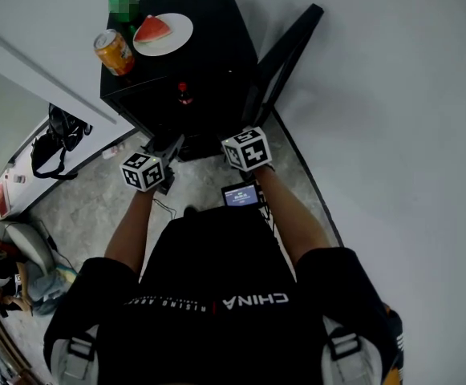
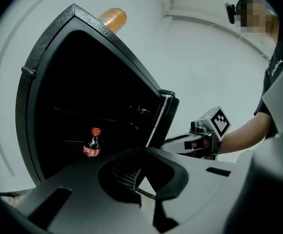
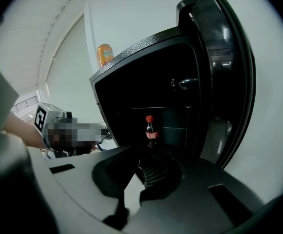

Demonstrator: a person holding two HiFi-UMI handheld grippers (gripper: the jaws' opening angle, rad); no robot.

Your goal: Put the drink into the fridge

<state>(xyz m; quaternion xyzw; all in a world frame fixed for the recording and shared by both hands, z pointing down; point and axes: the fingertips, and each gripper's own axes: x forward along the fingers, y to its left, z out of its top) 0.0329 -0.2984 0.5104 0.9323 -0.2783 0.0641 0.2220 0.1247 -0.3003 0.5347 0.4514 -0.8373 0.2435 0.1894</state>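
1. Left claw (image 2: 140, 178): jaws shut together with nothing between them, pointing at the open front of the fridge.
2. Right claw (image 3: 142, 177): jaws likewise closed and empty, aimed into the fridge from the door side.
3. Marker cubes (image 1: 143, 171): one on each claw, printed with black-and-white squares; no letters on them.
4. Drink (image 3: 151, 129): a small dark cola bottle with a red cap, standing upright on a lower shelf inside the fridge, apart from both claws. Its red label carries white script that is too small to read.
5. Fridge (image 1: 216, 46): a small black box with a textured top and a dark inside.
6. Fridge door (image 3: 224, 72): swung wide open on the right.
7. Orange can (image 1: 114, 52): on the fridge top at its left edge; its print is not legible.
8. Plate (image 1: 180, 34): white, on the fridge top just beside the can, holding a watermelon slice (image 1: 153, 30).
9. Black shirt (image 1: 216, 327): worn by the person holding the claws, with "CHINA" in white capitals across the chest.
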